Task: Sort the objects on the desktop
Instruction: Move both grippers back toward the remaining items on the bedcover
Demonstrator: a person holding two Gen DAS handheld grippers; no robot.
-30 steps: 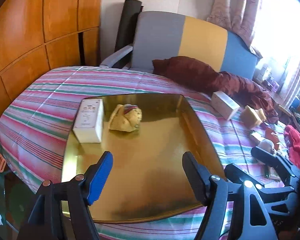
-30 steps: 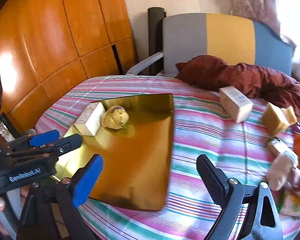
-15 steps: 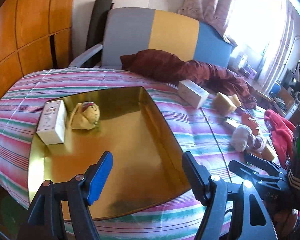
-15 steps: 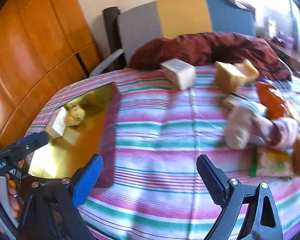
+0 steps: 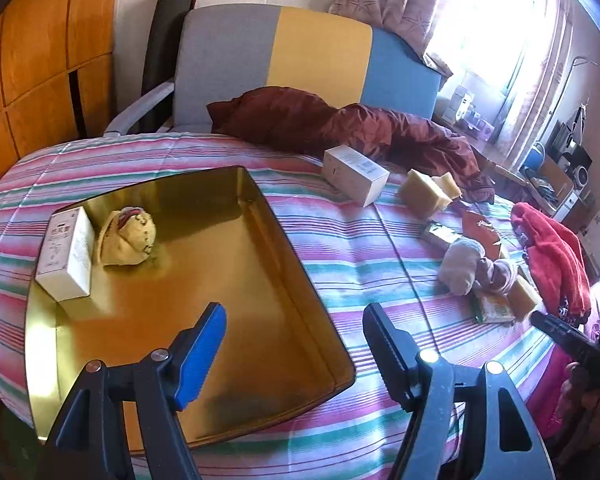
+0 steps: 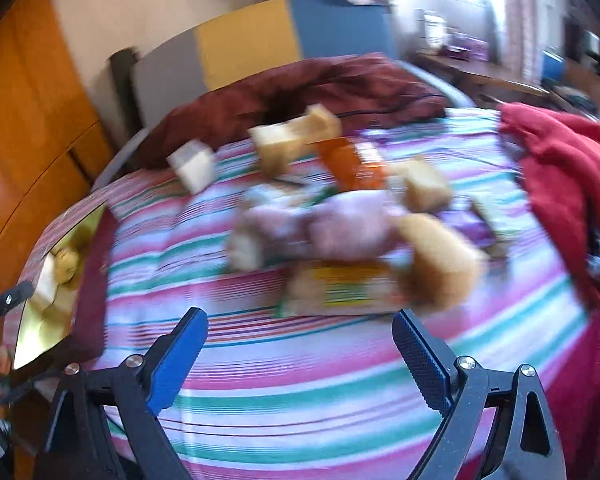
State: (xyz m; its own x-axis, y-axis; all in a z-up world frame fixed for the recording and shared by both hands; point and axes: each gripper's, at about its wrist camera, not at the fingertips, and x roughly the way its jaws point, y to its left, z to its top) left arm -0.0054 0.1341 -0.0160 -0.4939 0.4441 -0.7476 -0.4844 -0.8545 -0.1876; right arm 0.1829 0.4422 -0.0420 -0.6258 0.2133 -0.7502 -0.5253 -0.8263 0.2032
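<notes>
The heap of objects [image 6: 340, 232] is smeared by blur; single items are unreadable.

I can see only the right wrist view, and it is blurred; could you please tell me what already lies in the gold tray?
Observer: A white box and a yellow soft toy lie side by side at the far left of the gold tray.
Operator: Thank you. Are the left tongs holding anything?
Observer: No, the left tongs are open and empty, over the tray's right edge.
</notes>
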